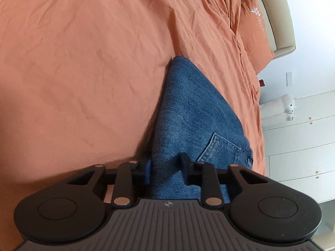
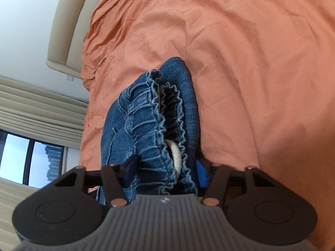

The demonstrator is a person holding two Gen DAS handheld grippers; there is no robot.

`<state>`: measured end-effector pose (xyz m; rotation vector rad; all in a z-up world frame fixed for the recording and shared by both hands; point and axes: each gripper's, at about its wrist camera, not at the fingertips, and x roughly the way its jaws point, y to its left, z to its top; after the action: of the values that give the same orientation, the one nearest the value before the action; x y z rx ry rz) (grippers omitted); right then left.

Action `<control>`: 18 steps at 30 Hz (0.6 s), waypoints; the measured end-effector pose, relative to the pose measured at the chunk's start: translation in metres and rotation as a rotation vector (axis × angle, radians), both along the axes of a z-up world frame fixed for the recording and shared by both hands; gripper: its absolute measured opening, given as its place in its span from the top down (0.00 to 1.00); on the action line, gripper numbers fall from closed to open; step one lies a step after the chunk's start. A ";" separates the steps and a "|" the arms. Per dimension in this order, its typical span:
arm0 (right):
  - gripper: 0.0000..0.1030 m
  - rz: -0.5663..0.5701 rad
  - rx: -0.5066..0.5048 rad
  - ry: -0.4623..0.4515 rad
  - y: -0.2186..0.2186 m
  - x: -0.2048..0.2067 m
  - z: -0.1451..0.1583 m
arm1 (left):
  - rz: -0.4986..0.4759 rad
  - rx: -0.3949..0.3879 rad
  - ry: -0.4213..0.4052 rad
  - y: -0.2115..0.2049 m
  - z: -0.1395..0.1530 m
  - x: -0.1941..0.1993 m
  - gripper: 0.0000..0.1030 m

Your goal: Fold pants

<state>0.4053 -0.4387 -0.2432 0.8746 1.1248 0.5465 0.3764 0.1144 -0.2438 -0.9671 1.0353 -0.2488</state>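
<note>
Blue denim pants (image 1: 188,113) hang from both grippers above an orange bed sheet (image 1: 83,62). In the left wrist view my left gripper (image 1: 166,167) is shut on the denim near a back pocket (image 1: 219,146), and the cloth runs away from it to a folded point. In the right wrist view my right gripper (image 2: 165,171) is shut on the ruffled elastic waistband (image 2: 161,113) of the pants (image 2: 184,87). A pale label shows inside the waist opening.
An orange pillow (image 1: 255,27) and a beige headboard (image 1: 278,12) lie at the bed's far end. White drawers (image 1: 299,142) with a plush toy (image 1: 289,106) stand beside the bed. A window with beige curtains (image 2: 37,104) shows on the right wrist view's left.
</note>
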 end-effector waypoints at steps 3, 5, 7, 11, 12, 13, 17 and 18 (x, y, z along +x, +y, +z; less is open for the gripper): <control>0.72 0.019 -0.015 -0.036 -0.002 -0.004 0.010 | 0.003 0.023 -0.008 -0.001 0.006 -0.001 0.91; 0.75 0.037 -0.049 -0.065 0.002 -0.005 0.023 | -0.016 0.085 -0.037 -0.009 0.017 -0.002 0.93; 0.79 0.040 -0.089 -0.081 0.008 -0.005 0.038 | -0.020 0.138 -0.055 -0.014 0.028 -0.004 0.93; 0.82 0.033 -0.129 -0.121 0.016 -0.009 0.068 | 0.006 0.177 -0.096 -0.018 0.050 -0.014 0.94; 0.82 0.035 -0.138 -0.133 0.020 -0.011 0.077 | 0.009 0.179 -0.108 -0.018 0.057 -0.016 0.94; 0.82 0.041 -0.150 -0.147 0.024 -0.013 0.085 | 0.011 0.184 -0.119 -0.017 0.064 -0.019 0.94; 0.83 0.078 -0.187 -0.197 0.045 -0.026 0.120 | 0.009 0.212 -0.157 -0.003 0.092 -0.035 0.94; 0.83 0.086 -0.188 -0.207 0.051 -0.030 0.127 | 0.011 0.212 -0.159 0.004 0.097 -0.040 0.94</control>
<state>0.3756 -0.3876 -0.1160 0.5952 1.0091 0.5779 0.3366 0.1183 -0.1465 -0.7493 0.8904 -0.1990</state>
